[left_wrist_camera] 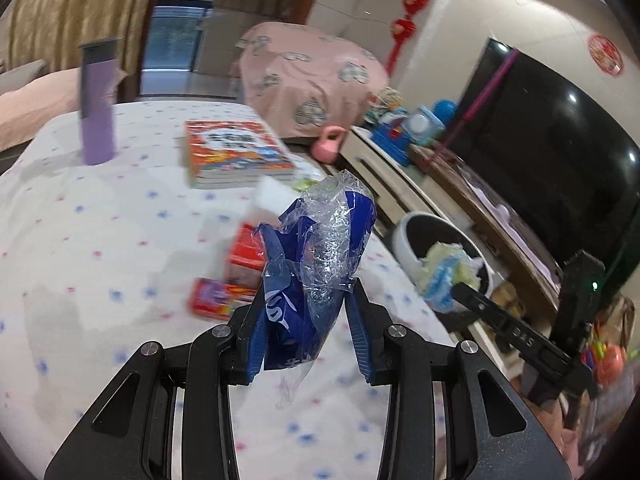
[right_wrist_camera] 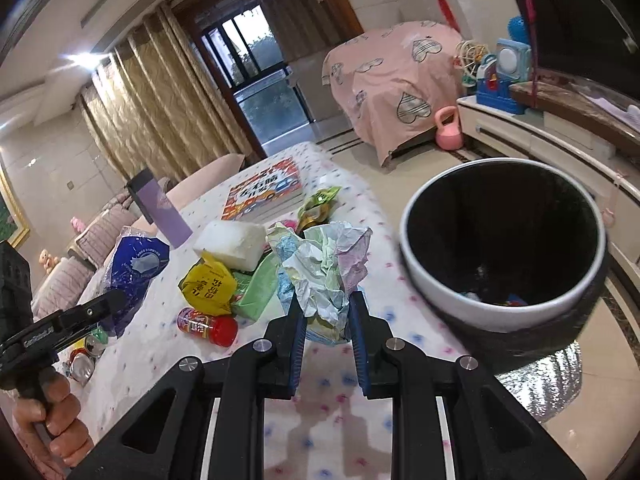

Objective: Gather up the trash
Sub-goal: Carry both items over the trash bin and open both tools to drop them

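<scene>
Crinkled blue-and-clear plastic, the wrapper is clamped in the left tool, its blue pads pressing the lower folds while most of the film stands free above the tips. Judged very light, limp and slick; the grip on bunched folds looks adequate, though a loose tail hangs below the pads and could slip. The right tool is closed on a wad of crumpled paper, pastel sheets, judged light, springy and not fragile; it is taken low on the wad. Both loads are held above the cloth-covered bench. The bin stands off the bench edge, ahead and to the right of the right tool, mouth open. The left tool points forward and slightly up; the right tool is angled towards the bin, just short of its rim.
</scene>
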